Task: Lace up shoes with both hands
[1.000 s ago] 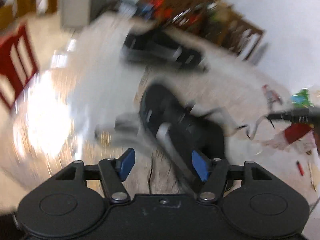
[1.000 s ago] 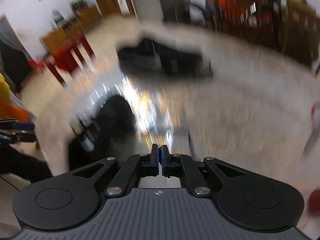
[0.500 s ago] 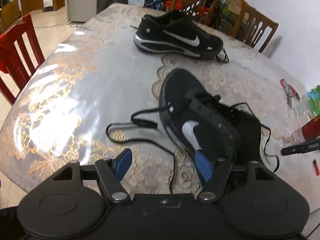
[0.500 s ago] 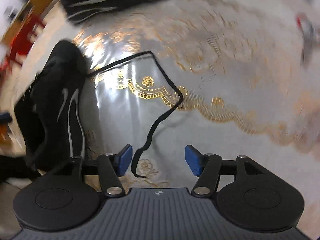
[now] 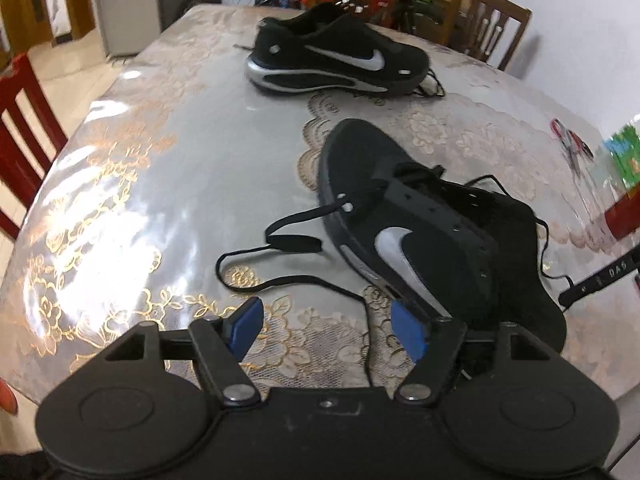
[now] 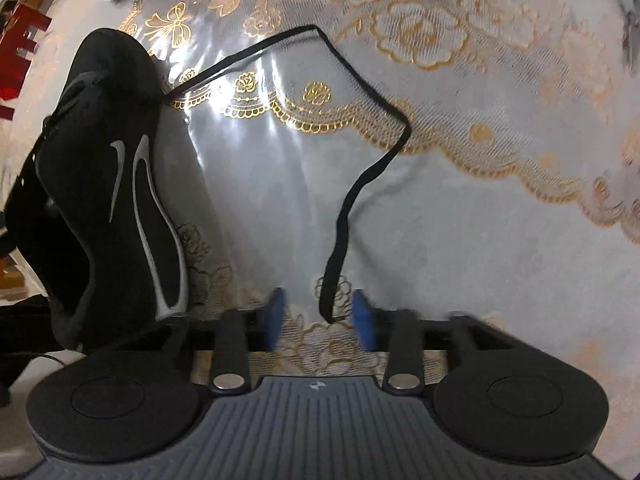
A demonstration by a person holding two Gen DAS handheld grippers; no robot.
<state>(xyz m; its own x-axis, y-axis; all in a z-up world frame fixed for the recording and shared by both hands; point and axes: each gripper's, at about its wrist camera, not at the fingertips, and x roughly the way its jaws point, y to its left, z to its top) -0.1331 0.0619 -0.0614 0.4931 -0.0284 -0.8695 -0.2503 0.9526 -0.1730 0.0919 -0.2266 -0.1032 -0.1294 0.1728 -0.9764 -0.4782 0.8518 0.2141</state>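
A black sneaker with a silver swoosh [image 5: 416, 236] lies tilted on the table, its lace mostly out of the eyelets. One black lace end [image 5: 280, 256] loops on the cloth left of it. My left gripper [image 5: 326, 326] is open above the table, with that lace running between its blue pads. In the right wrist view the same shoe [image 6: 104, 184] is at the left, and its other lace end [image 6: 340, 224] trails right and down. My right gripper [image 6: 318, 318] is open with the lace tip between its pads. A second black sneaker [image 5: 336, 56] stands at the far side.
The table has a lace-pattern cloth under clear plastic [image 5: 160, 160]. Red-handled scissors [image 5: 570, 140] lie at the right, with a green packet [image 5: 626, 156] and a red item [image 5: 624, 216] near the right edge. Chairs [image 5: 492, 28] surround the table.
My right gripper opened, dropped low over the table and has narrowed around the lace tip. My left gripper stayed open and steadied near the shoe.
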